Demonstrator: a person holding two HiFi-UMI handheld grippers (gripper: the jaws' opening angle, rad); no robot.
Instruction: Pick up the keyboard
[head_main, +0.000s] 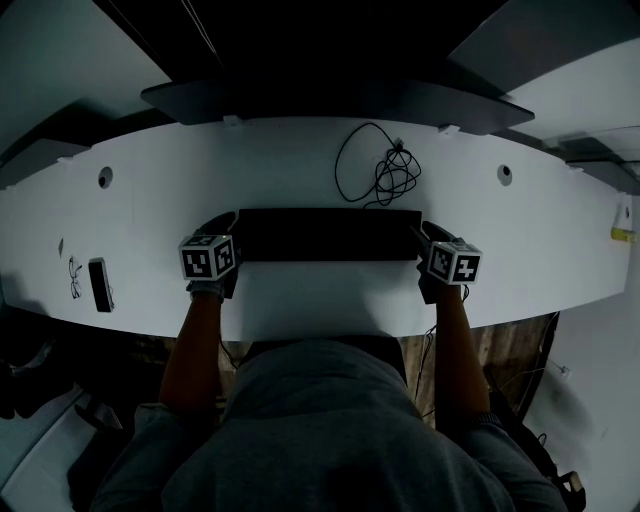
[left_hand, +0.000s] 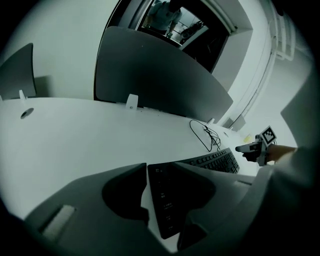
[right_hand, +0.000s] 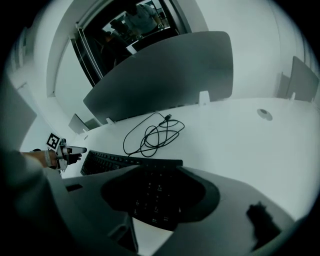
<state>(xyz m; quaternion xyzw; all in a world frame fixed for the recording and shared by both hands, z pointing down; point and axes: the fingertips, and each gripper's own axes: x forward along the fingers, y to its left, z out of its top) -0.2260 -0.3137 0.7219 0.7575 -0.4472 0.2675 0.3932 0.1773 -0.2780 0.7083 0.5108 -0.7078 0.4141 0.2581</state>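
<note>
We see a long, flat black keyboard (head_main: 330, 235) lying across the middle of the head view on a smooth, matte white counter (head_main: 150, 220) with a gently curved front edge. The left gripper (head_main: 232, 236) sits at the keyboard's left end and the right gripper (head_main: 425, 240) at its right end, each carrying a cube of black-and-white square markers.

In the left gripper view the broad grey moulded fingers (left_hand: 85, 210) stand apart. The keyboard's narrow end lies in the gap, with a strip of white counter showing beside it, so they are not clamped on it. In the right gripper view the fingers (right_hand: 240, 220) are likewise spread, with the rows of low dark keys at that end between them and unpinched.

Above the keyboard, a thin black cable (head_main: 380, 170) lies in loose loops. A grey partition (left_hand: 160, 75) with rounded corners stands along the far edge. At lower left in the head view lies a small dark oblong object (head_main: 99, 284).
</note>
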